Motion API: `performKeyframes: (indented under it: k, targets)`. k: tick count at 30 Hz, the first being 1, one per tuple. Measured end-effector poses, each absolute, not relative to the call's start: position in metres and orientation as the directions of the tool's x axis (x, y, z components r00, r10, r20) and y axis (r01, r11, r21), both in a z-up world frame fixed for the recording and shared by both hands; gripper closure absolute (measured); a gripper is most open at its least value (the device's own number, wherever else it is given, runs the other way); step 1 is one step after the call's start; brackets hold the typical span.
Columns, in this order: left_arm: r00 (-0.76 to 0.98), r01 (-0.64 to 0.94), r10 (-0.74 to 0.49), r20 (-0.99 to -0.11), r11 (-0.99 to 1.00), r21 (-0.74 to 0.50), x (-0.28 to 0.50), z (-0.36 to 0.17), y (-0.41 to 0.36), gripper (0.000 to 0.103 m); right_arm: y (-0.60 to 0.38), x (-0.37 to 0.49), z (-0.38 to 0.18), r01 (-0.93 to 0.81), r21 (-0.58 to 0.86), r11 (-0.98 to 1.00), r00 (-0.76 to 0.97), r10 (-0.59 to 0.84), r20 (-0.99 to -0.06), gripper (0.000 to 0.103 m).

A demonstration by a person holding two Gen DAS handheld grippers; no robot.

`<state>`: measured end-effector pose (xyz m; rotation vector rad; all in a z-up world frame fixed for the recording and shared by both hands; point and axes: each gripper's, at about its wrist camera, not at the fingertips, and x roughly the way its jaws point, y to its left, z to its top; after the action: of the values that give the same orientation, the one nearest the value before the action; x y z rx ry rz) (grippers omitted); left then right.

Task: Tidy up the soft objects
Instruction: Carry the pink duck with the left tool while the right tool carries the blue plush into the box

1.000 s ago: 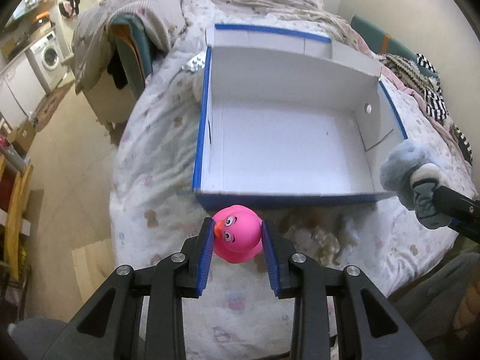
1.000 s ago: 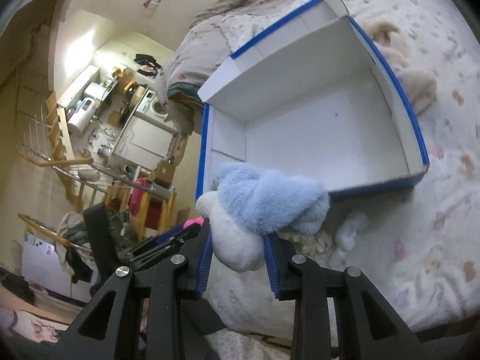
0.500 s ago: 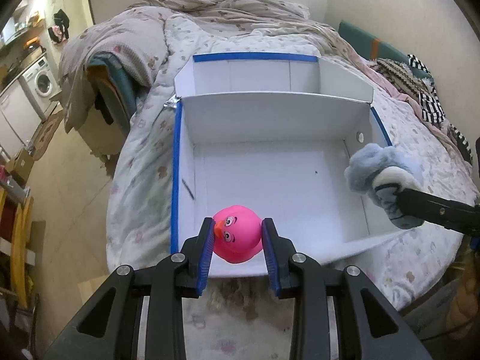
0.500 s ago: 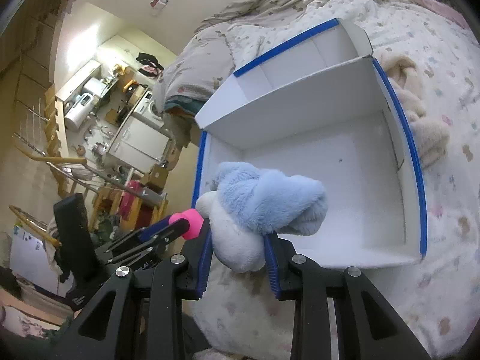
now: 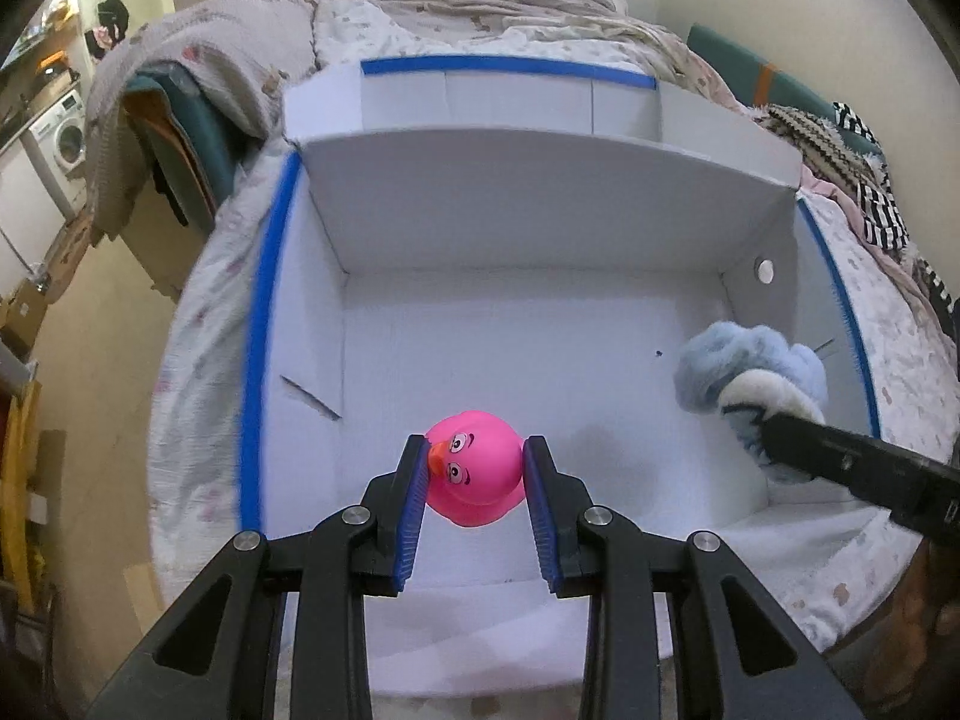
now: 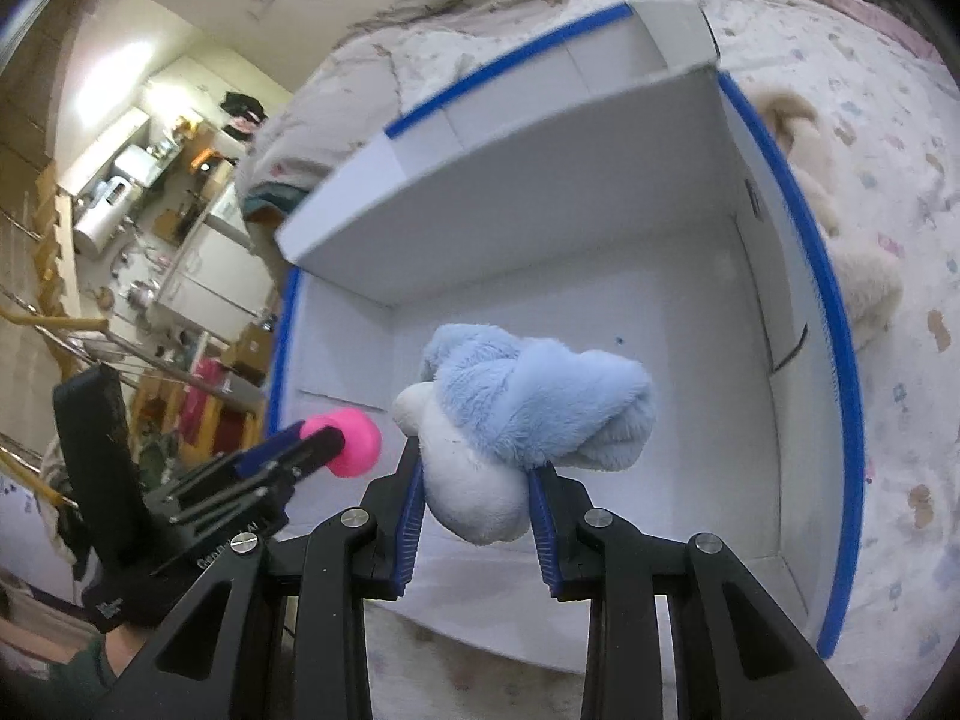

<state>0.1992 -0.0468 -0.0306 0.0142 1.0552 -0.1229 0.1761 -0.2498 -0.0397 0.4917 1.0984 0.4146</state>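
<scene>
Pink rubber duck [image 5: 473, 467] sits clamped in the left tool [image 5: 474, 501], directly above the white blue-edged cardboard box [image 5: 600, 360] floor; the right tool [image 6: 474, 501] — clamped on a blue-and-white plush toy [image 6: 528, 408] — hangs beside it, equally over the box.

Home bedroom: bed [image 5: 456, 6], washing machine [image 5: 63, 138].

Box [image 5: 540, 360] floor bare; four walls hem it.

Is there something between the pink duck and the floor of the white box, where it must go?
Nothing visible. The left gripper holds the duck over the bare floor of the box. The blue plush in the right gripper hangs apart, toward the box's right wall.
</scene>
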Motion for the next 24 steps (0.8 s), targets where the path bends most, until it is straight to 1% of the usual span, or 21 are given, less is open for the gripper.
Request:
performKeyframes:
  k: [3, 5, 8, 13, 18, 21, 24]
  targets:
    - [0.506, 0.109, -0.093, -0.858, 0.993, -0.043, 0.203, -0.041, -0.053, 0.074, -0.245, 0.178, -0.051, -0.085, 0.535, 0.841, 0.387, 0.523, -0.760, 0.069]
    - [0.515, 0.116, -0.070, -0.854, 0.993, -0.011, 0.203, -0.046, -0.057, 0.074, -0.241, 0.177, -0.058, -0.101, 0.502, 0.859, 0.385, 0.499, -0.777, 0.069]
    - [0.491, 0.120, -0.055, -0.869, 0.993, 0.005, 0.207, -0.057, -0.059, 0.074, -0.231, 0.180, -0.069, -0.119, 0.435, 0.893, 0.367, 0.446, -0.816, 0.069]
    - [0.462, 0.124, -0.051, -0.885, 0.992, 0.007, 0.212, -0.070, -0.058, 0.074, -0.221, 0.188, -0.076, -0.163, 0.373, 0.913, 0.349, 0.407, -0.844, 0.069]
    - [0.439, 0.102, -0.050, -0.897, 0.995, -0.005, 0.216, -0.076, -0.057, 0.074, -0.221, 0.195, -0.092, -0.132, 0.348, 0.928, 0.296, 0.372, -0.880, 0.069]
    - [0.441, 0.109, -0.034, -0.897, 0.994, 0.016, 0.215, -0.076, -0.059, 0.074, -0.222, 0.197, -0.098, -0.126, 0.340, 0.932, 0.286, 0.363, -0.887, 0.068]
    - [0.428, 0.104, -0.035, -0.903, 0.995, 0.011, 0.218, -0.076, -0.060, 0.074, -0.217, 0.199, -0.101, -0.122, 0.335, 0.934, 0.274, 0.356, -0.894, 0.068]
